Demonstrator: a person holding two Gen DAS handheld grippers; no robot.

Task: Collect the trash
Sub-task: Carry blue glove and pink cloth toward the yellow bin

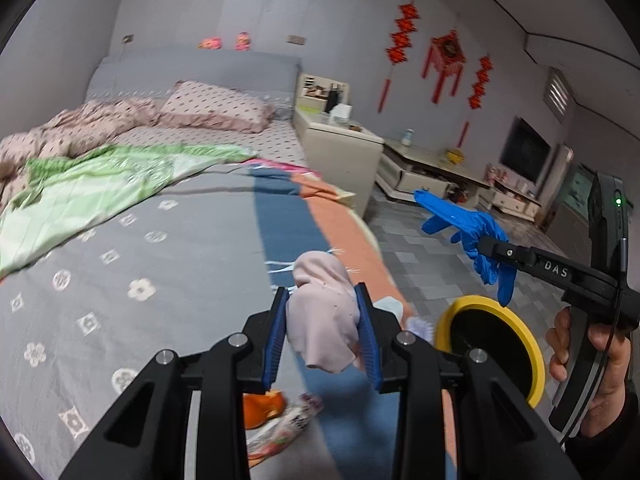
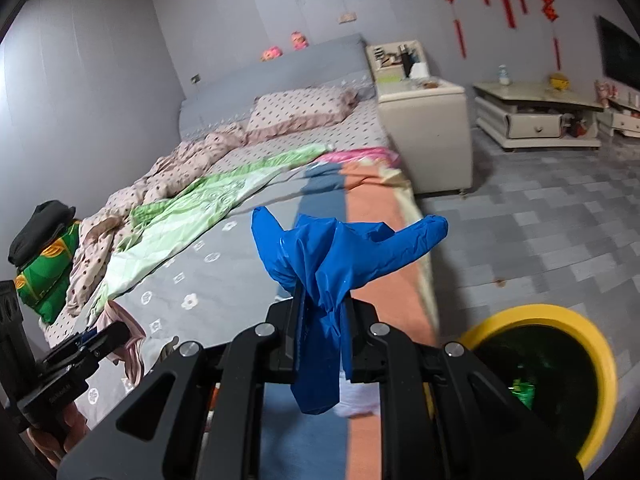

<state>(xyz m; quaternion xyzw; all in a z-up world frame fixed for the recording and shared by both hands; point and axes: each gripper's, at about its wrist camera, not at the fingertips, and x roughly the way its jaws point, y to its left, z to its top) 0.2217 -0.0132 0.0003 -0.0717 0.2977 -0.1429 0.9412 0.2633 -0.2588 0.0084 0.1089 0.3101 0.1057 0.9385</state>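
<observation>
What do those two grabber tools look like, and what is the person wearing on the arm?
Both are black. The left gripper has ribbed blue pads and shiny silver bolts. The right gripper has white letters, a small green light, a thin black cable and a curved grey trigger. A dark sleeve covers the wrist of the hand holding it.

Both wrist cams are riding behind their own fingers, tilting down over the bed (image 1: pixel 140 240) edge toward the headboard wall. Left cam is sitting over the mattress, close to the sheet, catching the right gripper (image 1: pixel 486 245) at its right edge. Right cam is sitting further toward the floor side, catching the left gripper (image 2: pixel 120 332) low on its left. Both are sharing the bed (image 2: pixel 224 272), nightstand (image 1: pixel 340 148) (image 2: pixel 424 136), bin (image 1: pixel 492 344) (image 2: pixel 552 376) and floor.
</observation>
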